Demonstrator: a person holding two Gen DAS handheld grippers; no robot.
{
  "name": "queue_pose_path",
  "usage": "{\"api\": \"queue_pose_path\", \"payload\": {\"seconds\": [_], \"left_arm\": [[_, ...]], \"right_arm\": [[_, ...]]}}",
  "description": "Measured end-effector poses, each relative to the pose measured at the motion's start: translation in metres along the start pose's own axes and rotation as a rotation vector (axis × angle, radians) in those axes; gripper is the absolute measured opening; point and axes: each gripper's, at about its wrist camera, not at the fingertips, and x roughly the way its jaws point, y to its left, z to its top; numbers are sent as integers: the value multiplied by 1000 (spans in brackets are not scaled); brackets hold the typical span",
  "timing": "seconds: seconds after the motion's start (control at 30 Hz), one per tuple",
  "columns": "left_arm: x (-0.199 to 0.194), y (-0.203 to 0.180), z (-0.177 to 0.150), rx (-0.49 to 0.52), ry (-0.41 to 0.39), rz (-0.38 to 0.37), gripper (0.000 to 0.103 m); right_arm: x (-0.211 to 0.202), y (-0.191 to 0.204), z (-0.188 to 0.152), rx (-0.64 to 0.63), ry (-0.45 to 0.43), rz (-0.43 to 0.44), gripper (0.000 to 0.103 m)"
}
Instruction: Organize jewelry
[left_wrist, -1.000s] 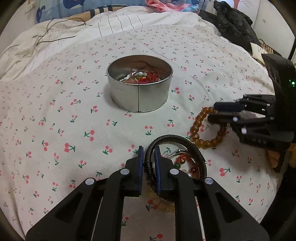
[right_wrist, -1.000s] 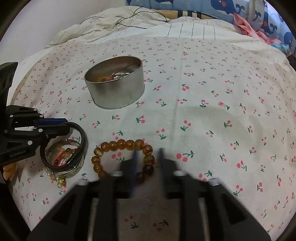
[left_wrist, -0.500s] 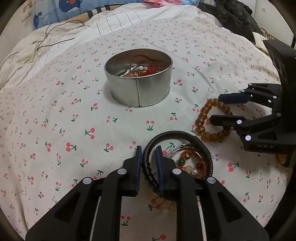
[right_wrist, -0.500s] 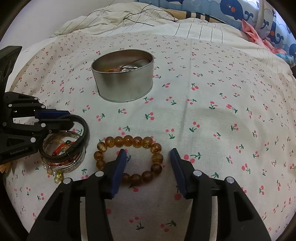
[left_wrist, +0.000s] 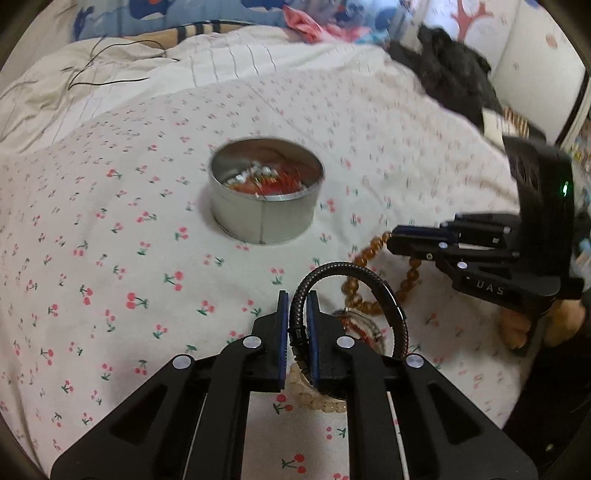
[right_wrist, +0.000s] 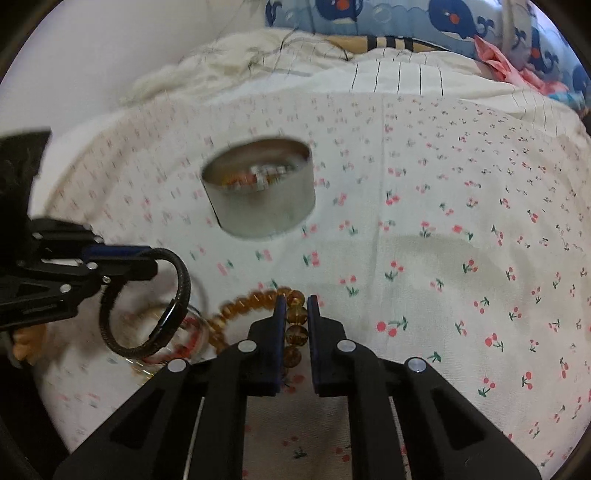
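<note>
Left gripper (left_wrist: 297, 328) clamped on black braided bracelet (left_wrist: 354, 273), jaws closing; cord sits between the blue pads, loop sticking up and right, lifted off the bed. Under it, a pile of leftover bracelets (left_wrist: 364, 328) on the cherry-print sheet (left_wrist: 110, 258): silver bangle, red and pale beads, partly hidden by the gripper. Right gripper (right_wrist: 295, 325) closing on amber bead bracelet (right_wrist: 295, 332); beads caught between the pads, rest of the strand trailing left toward the pile. In left view the amber strand hangs below the right gripper's tip, just beside the black loop. Further back, round metal tin (left_wrist: 264, 218) stands upright on the sheet, well apart from both grippers, jewelry inside, blurred. Beyond: striped blanket (left_wrist: 221, 62), black jacket (left_wrist: 454, 77).
</note>
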Motion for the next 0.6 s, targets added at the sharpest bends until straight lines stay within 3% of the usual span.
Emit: {"api": "queue_pose_path", "payload": {"seconds": [0.3,0.6], "left_arm": [[-24,13,17,-56,-71,11,9],[-22,16,38,-66,-75,39,9]], "right_arm": [[-28,0,14,25,-116,26,12],[-45,2,20,23,-189,24,12]]}}
